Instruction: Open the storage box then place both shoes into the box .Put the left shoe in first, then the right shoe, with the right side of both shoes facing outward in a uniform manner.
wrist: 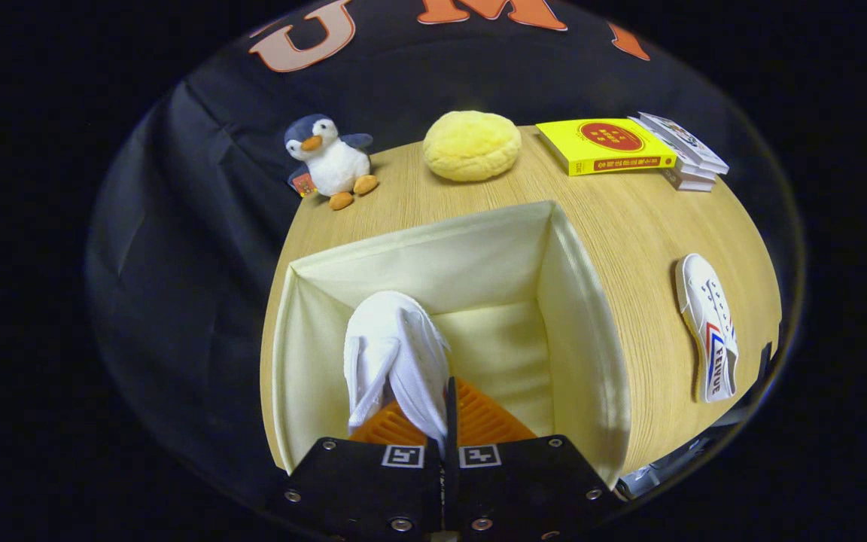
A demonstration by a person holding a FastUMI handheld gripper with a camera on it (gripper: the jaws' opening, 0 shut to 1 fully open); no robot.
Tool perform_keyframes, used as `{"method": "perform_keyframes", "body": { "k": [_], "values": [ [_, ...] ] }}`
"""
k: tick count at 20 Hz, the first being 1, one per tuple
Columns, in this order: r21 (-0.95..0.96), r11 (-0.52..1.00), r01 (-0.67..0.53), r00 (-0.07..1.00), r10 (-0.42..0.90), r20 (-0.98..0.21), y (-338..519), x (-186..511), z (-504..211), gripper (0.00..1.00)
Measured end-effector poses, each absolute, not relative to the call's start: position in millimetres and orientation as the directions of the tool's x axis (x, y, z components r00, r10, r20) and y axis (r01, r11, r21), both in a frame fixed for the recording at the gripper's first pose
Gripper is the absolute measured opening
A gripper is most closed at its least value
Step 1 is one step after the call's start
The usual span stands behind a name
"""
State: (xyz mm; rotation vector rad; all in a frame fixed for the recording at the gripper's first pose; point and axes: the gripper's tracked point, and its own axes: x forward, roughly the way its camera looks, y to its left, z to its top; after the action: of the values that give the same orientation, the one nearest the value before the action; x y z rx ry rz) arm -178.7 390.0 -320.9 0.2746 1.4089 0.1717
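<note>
A cream fabric storage box (584, 301) stands open on the wooden table, just ahead of my fingers. My gripper (433, 410) is shut on a white shoe (396, 354), pinching its edge between both fingers. The shoe hangs toe-forward over the box's inside, near its left wall. A second white shoe (708, 324) with red and blue stripes lies on its side on the table to the right of the box.
Beyond the box, at the table's far edge, sit a plush penguin (330, 160), a round yellow cushion (471, 145), a yellow book (605, 144) and a small stack of books (685, 150). The table (629, 218) drops off close on the left.
</note>
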Motion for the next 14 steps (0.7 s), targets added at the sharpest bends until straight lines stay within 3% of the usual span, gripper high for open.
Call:
{"method": "perform_keyframes", "body": {
  "k": [3,6,10,14],
  "values": [
    [0.289,0.955,0.072,0.155,0.276,-0.949,399,-179,-329,0.03],
    [0.290,0.951,0.106,0.088,0.281,-0.956,405,-195,-341,0.03],
    [0.382,0.913,0.142,0.080,0.374,-0.924,418,-193,-340,0.13],
    [0.450,0.888,0.094,0.076,0.445,-0.892,411,-198,-324,0.36]
  ]
}}
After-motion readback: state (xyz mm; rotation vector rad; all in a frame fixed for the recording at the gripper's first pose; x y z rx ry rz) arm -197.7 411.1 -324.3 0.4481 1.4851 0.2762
